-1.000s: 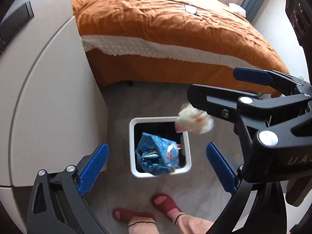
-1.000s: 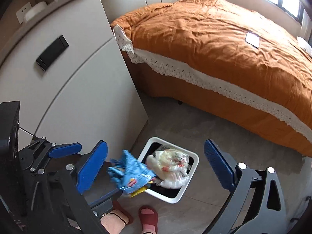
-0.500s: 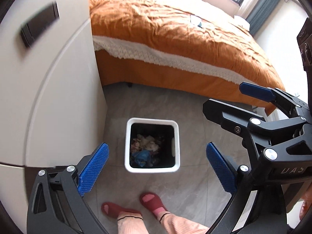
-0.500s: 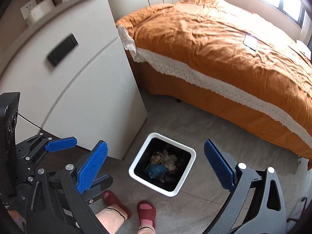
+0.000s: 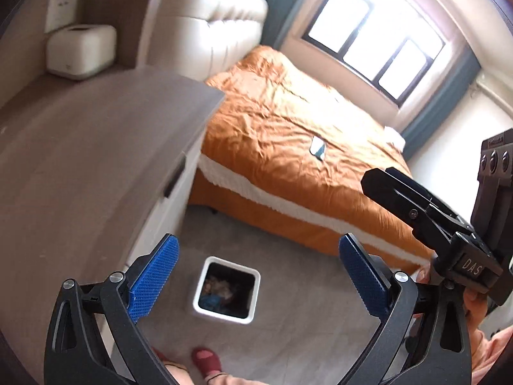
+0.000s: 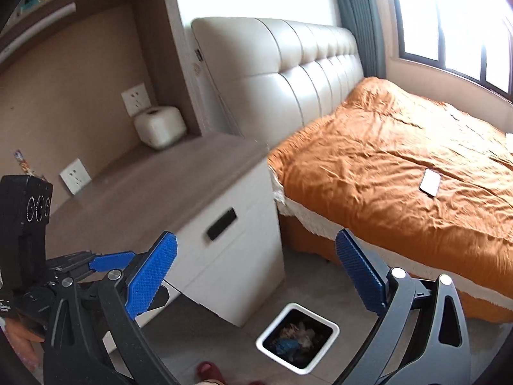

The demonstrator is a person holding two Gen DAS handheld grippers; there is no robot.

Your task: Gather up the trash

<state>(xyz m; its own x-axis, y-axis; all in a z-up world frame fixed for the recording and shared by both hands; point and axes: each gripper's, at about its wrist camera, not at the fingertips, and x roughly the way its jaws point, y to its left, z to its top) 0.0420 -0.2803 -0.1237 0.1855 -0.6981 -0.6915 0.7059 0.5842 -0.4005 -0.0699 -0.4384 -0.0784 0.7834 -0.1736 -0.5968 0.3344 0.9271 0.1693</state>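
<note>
A white square trash bin [image 5: 205, 310] [image 6: 333, 324] stands on the grey floor beside the bedside cabinet. Blue and pale crumpled trash [image 5: 219, 292] [image 6: 296, 340] lies at its bottom. My left gripper [image 5: 256, 276] hangs open high above the bin, blue pads wide apart and nothing between them. My right gripper [image 6: 256, 276] is open too and holds nothing, with the bin low between its fingers. In the left wrist view, the right gripper's black body [image 5: 449, 231] shows at the right. The left gripper [image 6: 105, 263] appears at lower left of the right wrist view.
A white cabinet with a wood top [image 6: 166, 192] stands left of the bin, with a white tissue box [image 6: 160, 126] on it. The bed with an orange cover [image 6: 400, 166] fills the right, a phone [image 6: 430, 182] lying on it. A person's red slippers [image 5: 205, 359] stand near the bin.
The blue wrapper and the pale bag fell into the bin. Both grippers then rose and tilted up, so the bin looks smaller and the cabinet top, headboard and window came into view.
</note>
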